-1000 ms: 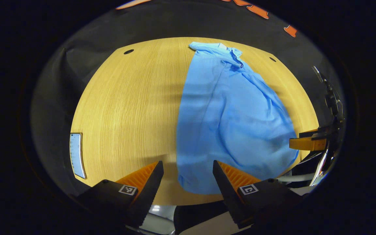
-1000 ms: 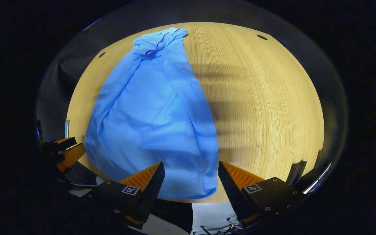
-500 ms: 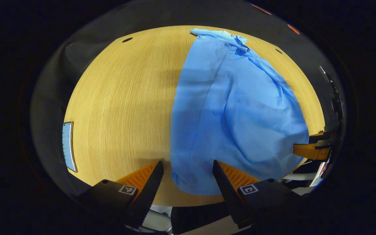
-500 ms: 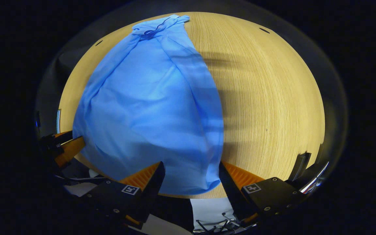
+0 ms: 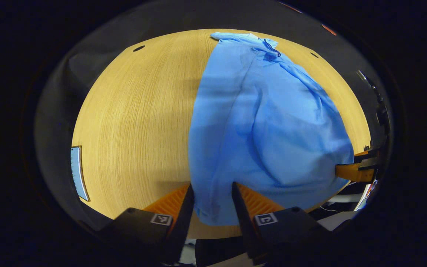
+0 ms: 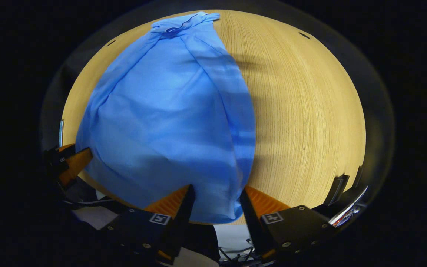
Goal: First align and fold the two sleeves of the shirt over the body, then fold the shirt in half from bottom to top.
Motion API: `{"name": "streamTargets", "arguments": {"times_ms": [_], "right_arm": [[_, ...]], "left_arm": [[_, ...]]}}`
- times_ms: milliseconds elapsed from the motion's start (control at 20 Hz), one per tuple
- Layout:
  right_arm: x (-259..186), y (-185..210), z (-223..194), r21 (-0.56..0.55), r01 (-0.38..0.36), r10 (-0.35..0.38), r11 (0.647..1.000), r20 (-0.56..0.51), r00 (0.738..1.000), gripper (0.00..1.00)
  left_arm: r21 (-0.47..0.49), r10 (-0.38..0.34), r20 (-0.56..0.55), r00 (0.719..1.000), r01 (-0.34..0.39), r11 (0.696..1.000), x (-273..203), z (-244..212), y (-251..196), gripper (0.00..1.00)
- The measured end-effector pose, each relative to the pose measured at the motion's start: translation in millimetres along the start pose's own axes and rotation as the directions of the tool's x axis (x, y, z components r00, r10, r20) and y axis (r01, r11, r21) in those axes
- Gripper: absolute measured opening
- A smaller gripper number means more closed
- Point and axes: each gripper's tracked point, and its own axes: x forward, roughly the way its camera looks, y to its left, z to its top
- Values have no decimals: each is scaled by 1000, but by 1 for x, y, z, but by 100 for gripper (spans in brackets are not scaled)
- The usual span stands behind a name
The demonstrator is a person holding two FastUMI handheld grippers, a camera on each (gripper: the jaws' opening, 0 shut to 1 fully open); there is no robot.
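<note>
Left gripper view: bare wooden table (image 5: 132,122) open from 8 to 11 o'clock, near rim curving along 6 o'clock, small dark holes near the far rim at 11 and 1. Pale flat card (image 5: 78,173) at the table's edge at 8 o'clock.

Left gripper (image 5: 210,202) at 6 o'clock, jaws partly narrowed, a gap remaining, straddling the near left corner of the blue shirt (image 5: 261,126). Cloth between the fingers and close against both; firm pressing not discernible, so grip cannot be told. Shirt running from that corner up to the collar at 12 o'clock, sleeves already lying over the body, bulging toward 3 o'clock. Other gripper's fingers at 3 to 4 o'clock, at the shirt's hem.

Right gripper view: bare table (image 6: 310,111) open from 1 to 4 o'clock, near rim at 5 to 6.

Right gripper (image 6: 216,203) at 6 o'clock, jaws likewise partly narrowed around the near right corner of the shirt (image 6: 169,118); hem hanging between the fingers (image 6: 178,202), contact likely, squeeze not clear. Collar at 12 o'clock, body spreading toward 9, where the left gripper's fingers sit beside the hem.
</note>
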Motion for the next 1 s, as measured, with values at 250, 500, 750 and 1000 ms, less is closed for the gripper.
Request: {"name": "streamTargets", "arguments": {"times_ms": [250,500,750,1000], "right_arm": [[-1,13,14,-5,-47,47,999,59,997,1],[-20,16,47,-2,-79,78,997,121,990,0],[-50,11,106,-63,-58,72,996,247,966,1],[-65,5,171,-55,-41,57,998,339,939,0]], "left_arm": [[20,-62,19,998,62,998,1,9,-9,4],[-1,-83,40,996,83,997,-5,24,-2,4],[-30,-109,135,985,114,993,-15,81,9,4],[-41,-99,251,963,113,993,-10,162,16,4]]}}
